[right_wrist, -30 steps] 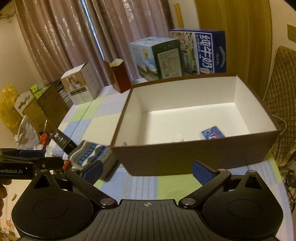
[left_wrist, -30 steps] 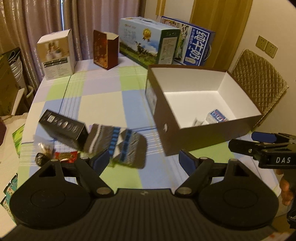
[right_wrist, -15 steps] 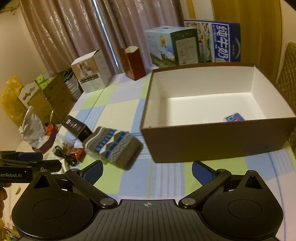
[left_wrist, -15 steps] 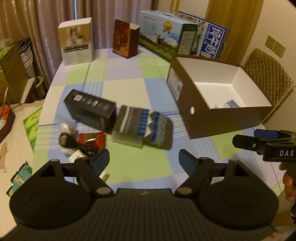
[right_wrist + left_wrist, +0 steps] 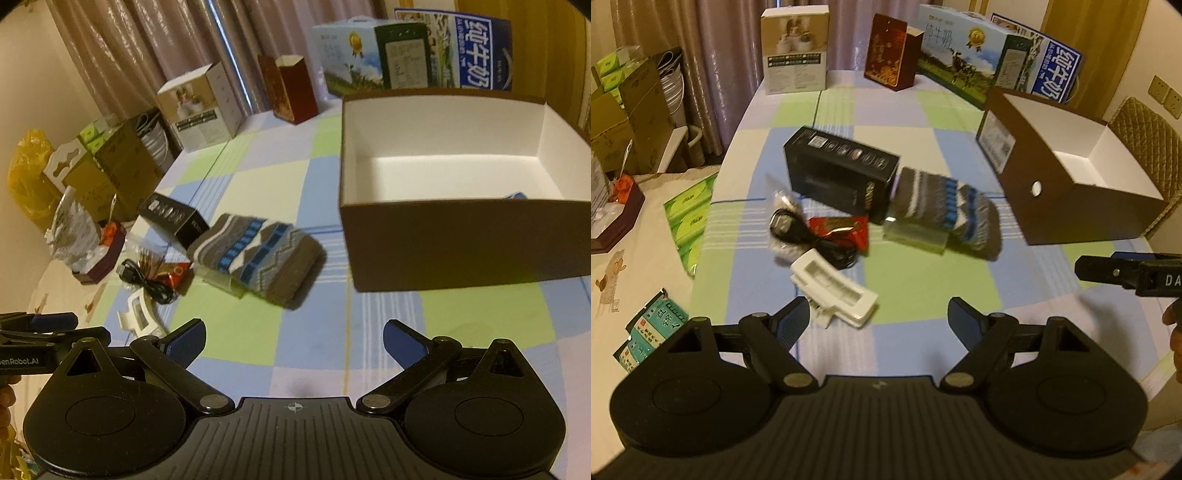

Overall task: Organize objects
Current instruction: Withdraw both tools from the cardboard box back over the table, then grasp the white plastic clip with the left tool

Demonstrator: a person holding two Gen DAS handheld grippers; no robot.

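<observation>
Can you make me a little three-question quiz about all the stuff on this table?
1. True or false: the striped sock is inside the brown box.
2. Which thing lies nearest the left gripper? A) black box B) white plastic tray C) red packet
3. Fill in: both the left gripper and the right gripper are ____ and hold nothing.

Key:
1. False, it lies on the table beside the brown box.
2. B
3. open
</observation>
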